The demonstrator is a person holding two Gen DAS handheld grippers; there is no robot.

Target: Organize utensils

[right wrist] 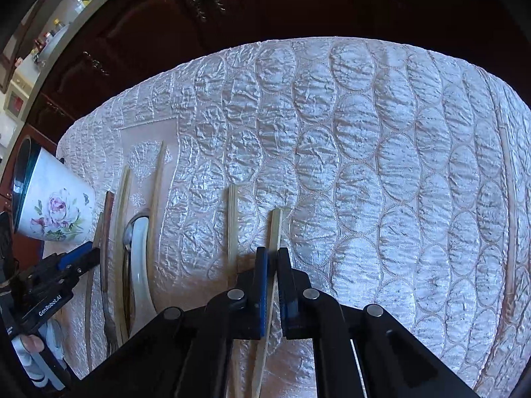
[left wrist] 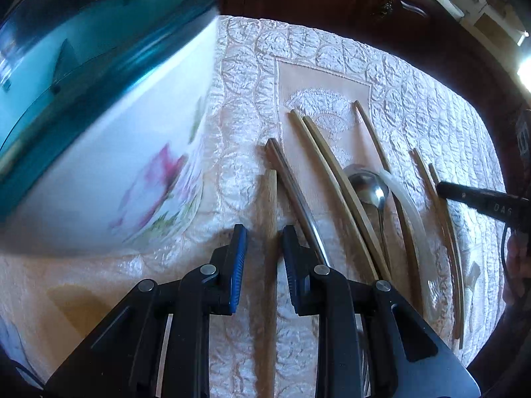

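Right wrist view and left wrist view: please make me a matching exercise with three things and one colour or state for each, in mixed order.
Things:
1. cup
2. spoon
3. right claw

Colour or state:
a. shut on a pale chopstick
b. white with pink flowers
c. shiny metal

Pairs: 1-b, 2-c, 3-a

Daylit, glaring quilted cloth (right wrist: 365, 165); fisheye-bent edges (bowl (left wrist: 99, 132) blurred).
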